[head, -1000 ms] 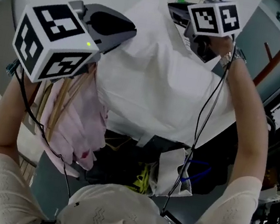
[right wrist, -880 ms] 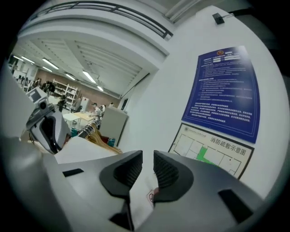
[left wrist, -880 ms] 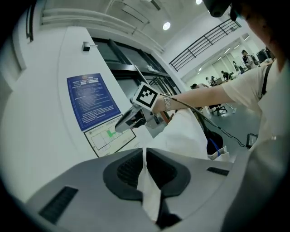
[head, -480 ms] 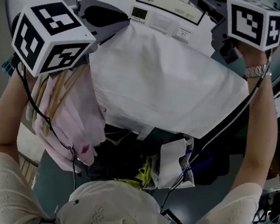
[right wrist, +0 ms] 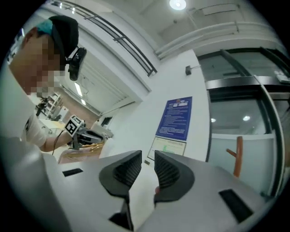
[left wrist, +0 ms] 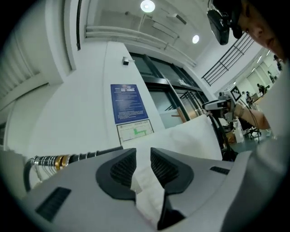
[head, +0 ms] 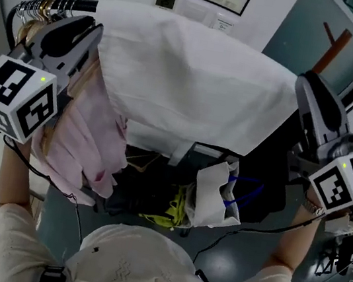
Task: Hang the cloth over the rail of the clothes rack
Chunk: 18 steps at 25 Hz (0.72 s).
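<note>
Two grippers work at a loaded clothes rack, which serves as the only holder in view. At far left, the black rail [head: 69, 3] carries a row of hanger hooks [head: 32, 10], with a pink garment [head: 92, 146] hanging below them. The left gripper [head: 88, 28] sits just in front of those hangers, at the left end of the white cloth [head: 193, 83]. Its jaws are opening, and a fold of the cloth lies loose in the gap between them. The cloth is draped across the rail and spreads from the hangers rightward, hiding the rest of the rail. Below it, near the person, lies a dark heap containing a yellow item [head: 178, 212] and a white bag-like item [head: 210, 199]; whether the heap sits in a container cannot be determined. At right, the right gripper [head: 304, 85] has its jaws closed on the right edge of the cloth. A brown post [head: 332, 49] stands farther right, beyond the cloth.
</note>
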### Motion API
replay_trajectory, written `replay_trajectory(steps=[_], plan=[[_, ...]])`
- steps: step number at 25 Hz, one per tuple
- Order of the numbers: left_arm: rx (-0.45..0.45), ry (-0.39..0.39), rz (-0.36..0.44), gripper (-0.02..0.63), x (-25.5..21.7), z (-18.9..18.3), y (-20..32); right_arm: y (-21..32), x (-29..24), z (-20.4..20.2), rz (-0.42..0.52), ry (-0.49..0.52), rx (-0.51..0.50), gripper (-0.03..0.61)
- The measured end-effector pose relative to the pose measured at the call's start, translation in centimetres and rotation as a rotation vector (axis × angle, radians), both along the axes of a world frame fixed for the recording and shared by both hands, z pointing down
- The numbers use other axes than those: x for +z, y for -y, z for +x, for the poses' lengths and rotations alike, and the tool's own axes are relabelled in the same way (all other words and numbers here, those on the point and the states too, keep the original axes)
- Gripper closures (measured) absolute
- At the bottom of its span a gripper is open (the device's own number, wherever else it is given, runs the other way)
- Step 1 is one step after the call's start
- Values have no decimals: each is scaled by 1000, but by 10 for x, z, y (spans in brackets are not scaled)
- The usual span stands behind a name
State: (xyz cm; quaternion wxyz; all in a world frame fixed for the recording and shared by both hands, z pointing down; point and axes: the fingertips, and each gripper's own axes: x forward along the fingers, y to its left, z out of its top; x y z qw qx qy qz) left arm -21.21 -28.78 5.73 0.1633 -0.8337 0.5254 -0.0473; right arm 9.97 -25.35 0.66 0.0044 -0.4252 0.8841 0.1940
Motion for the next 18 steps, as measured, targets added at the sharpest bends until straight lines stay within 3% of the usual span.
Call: replay_trajectory(steps=[2,4,7,12,18], plan=[[-28,-1,-36,507,20,-4,3,0,23,29,-31,15,101,503],[-10,-50,-95,484,33,-7,7,0,44,45,-97,28,137,503],[27,-149,-168,462,40,-11,14,0,63,50,-198,86,98,503],[12,-240,-215,458,42,-16,31,4,74,58,-237,152,90,502],[49,-253,-256,460,46,-10,41,14,66,61,-266,256,17,502]])
